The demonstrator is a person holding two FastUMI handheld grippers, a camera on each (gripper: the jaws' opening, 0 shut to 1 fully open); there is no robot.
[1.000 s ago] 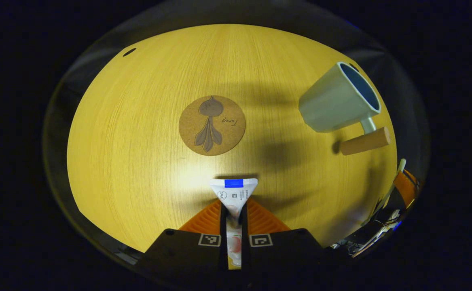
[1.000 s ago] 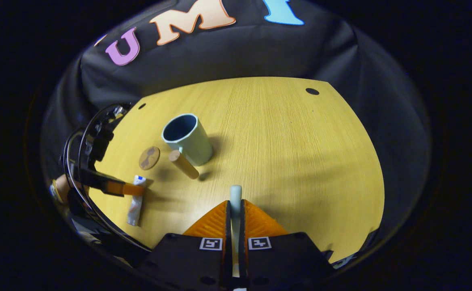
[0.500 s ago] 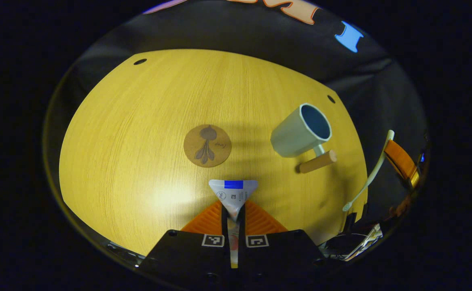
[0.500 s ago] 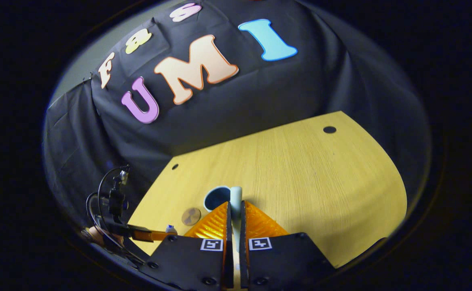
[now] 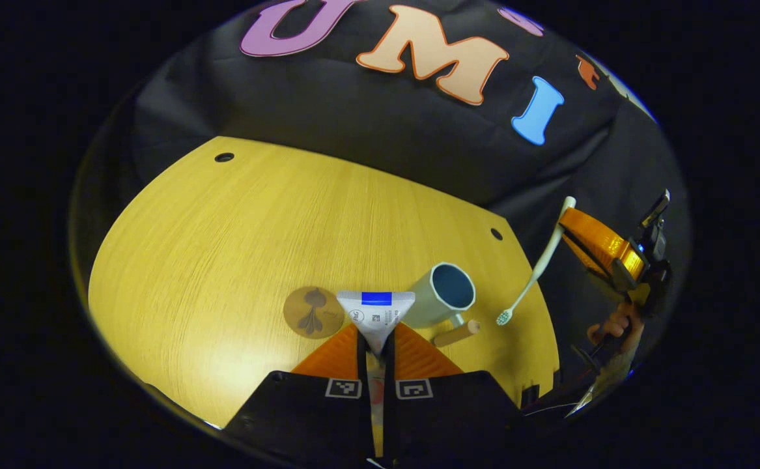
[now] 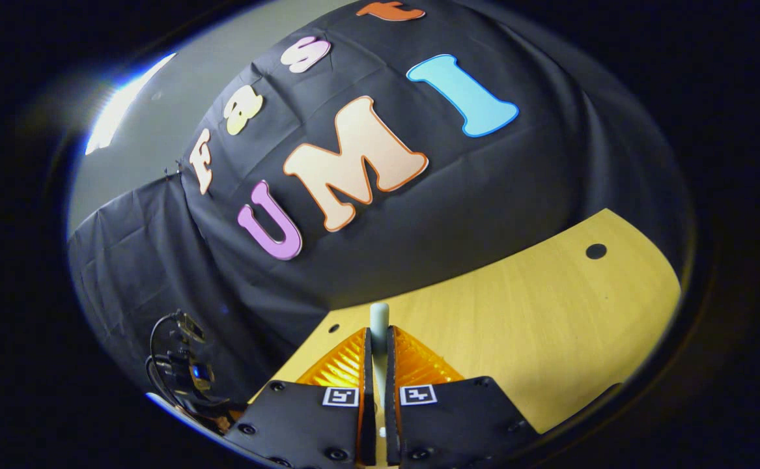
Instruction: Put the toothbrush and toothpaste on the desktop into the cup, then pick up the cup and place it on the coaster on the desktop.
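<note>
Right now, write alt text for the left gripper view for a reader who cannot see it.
The left hand-held gripper clamps a toothpaste tube above a wooden desktop. Beyond it sit a round coaster and a pale cup with a wooden handle. At right, the right hand-held gripper holds a toothbrush, bristles down, near the cup.

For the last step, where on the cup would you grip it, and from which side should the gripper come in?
Probably by the wall at the rim. The cup stands upright on the table with its mouth open upward, so a gripper could come from above, one finger inside and one outside. Its cork-coloured handle sticks out toward the camera's side, so take the wall away from it.
</note>
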